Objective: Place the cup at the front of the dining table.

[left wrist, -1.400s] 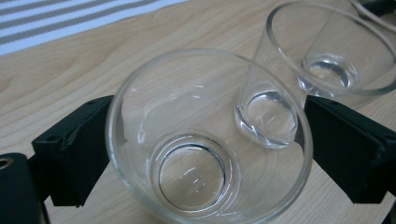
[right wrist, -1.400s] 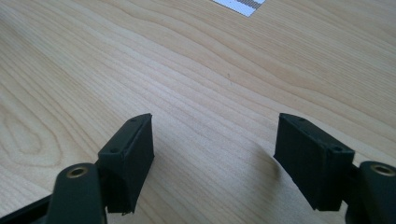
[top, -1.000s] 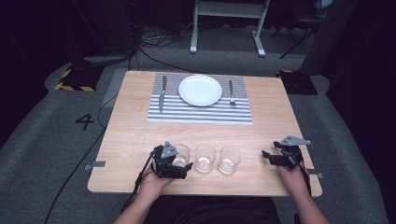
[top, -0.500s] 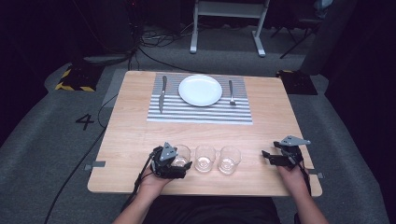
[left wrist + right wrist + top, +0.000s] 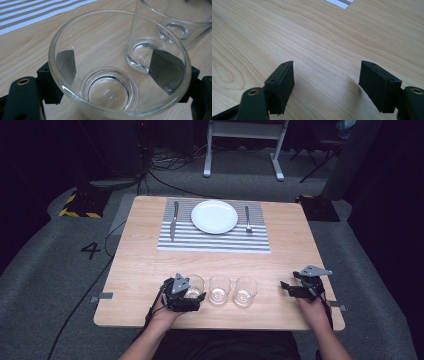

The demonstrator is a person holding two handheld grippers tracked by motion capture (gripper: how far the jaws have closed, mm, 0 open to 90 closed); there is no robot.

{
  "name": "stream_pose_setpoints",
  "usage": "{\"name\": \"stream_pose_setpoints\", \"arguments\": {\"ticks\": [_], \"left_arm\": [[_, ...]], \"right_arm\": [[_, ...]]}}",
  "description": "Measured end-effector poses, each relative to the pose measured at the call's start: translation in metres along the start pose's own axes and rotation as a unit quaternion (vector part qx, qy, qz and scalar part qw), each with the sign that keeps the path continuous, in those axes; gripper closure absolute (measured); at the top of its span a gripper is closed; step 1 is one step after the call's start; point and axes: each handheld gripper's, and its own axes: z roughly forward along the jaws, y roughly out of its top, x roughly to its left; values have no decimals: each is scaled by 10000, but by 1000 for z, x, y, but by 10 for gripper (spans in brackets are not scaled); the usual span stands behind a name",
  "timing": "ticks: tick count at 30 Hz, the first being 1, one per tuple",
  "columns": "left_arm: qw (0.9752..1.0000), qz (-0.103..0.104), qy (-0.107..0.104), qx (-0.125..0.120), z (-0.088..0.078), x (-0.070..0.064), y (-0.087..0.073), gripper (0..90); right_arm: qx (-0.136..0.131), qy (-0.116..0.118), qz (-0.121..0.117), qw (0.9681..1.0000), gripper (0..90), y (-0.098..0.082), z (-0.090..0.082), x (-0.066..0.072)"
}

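Three clear empty glasses stand in a row near the table's front edge. My left gripper (image 5: 195, 291) is shut on the left glass (image 5: 196, 280). In the left gripper view its black pads (image 5: 66, 63) press on both sides of that glass (image 5: 120, 35), with the gripper (image 5: 115, 67) centred on it. The middle glass (image 5: 219, 289) stands right beside it and shows through the held glass's wall (image 5: 160, 15). The right glass (image 5: 245, 291) follows. My right gripper (image 5: 284, 288) rests at the front right, open, with bare wood between its jaws (image 5: 327, 82).
A striped placemat (image 5: 215, 242) at the table's far side carries a white plate (image 5: 214, 216), a knife (image 5: 174, 220) on its left and a fork (image 5: 247, 218) on its right. Bare wood lies between the placemat and the glasses. The table edge runs just behind both hands.
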Motion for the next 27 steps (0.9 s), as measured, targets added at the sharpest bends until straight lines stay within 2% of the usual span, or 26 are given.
{"name": "stream_pose_setpoints", "arguments": {"ticks": [4, 12, 15, 19, 22, 27], "left_arm": [[9999, 102, -51, 45, -3, -1, 4, 195], [9998, -78, -133, -93, -17, 3, 22, 195], [9998, -46, -97, -170, -23, 6, 30, 195], [9996, -145, -114, -225, -27, 10, 41, 194], [9997, -118, -54, -203, -32, 14, 49, 195], [9997, -148, -67, -194, -34, 20, 60, 196]], "right_arm": [[6, -14, -27, 10000, 284, 0, 0, 0], [1, -37, -35, 10000, 285, 0, 0, 1], [6, -44, -20, 10000, 285, 0, 0, 0], [8, -54, -14, 10000, 285, 0, 0, 1], [0, -52, 26, 10000, 285, 0, 0, 0], [3, -79, -13, 10000, 287, 0, -1, 1]]}}
